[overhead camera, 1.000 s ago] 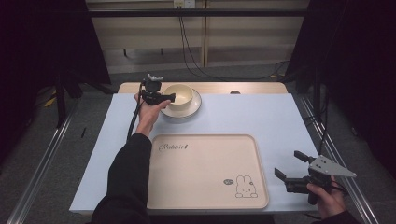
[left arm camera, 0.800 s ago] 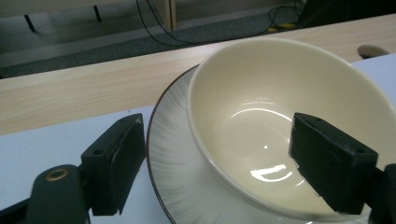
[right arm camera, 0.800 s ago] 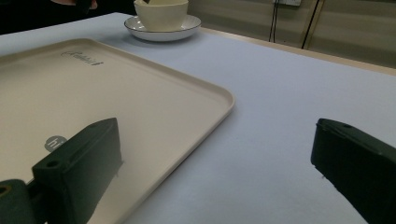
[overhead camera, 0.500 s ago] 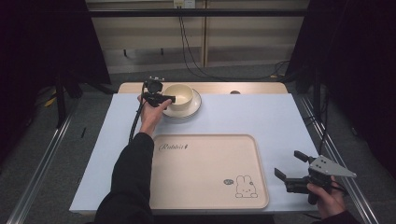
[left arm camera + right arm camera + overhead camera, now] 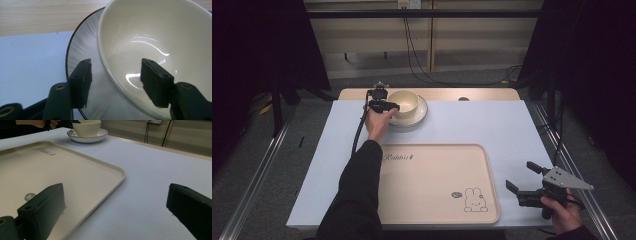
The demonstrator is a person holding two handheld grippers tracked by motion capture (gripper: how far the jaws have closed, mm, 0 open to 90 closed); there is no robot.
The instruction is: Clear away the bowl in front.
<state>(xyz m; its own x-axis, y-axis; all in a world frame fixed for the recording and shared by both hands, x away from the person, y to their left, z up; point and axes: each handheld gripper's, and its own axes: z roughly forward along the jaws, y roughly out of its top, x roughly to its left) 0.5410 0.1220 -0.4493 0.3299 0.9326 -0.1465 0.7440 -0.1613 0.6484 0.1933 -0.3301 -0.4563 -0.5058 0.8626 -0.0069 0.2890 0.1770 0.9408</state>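
Observation:
A cream bowl stands on a pale dark-rimmed plate at the table's far edge. My left gripper reaches it from the left. In the left gripper view its jaws straddle the bowl's near wall, one outside over the plate, one inside. The left gripper has just been closing, and a gap still shows beside the outer pad, so it is open. My right gripper rests open at the near right, nothing between its fingers.
A large cream tray with a rabbit print lies at the near middle, its right edge just left of the right gripper. A white mat covers the table, with a wooden strip behind the plate. Metal rails run along both sides.
The left forearm has swung in more to the right, and the left jaws have narrowed around the bowl's rim. The right hand has stayed put.

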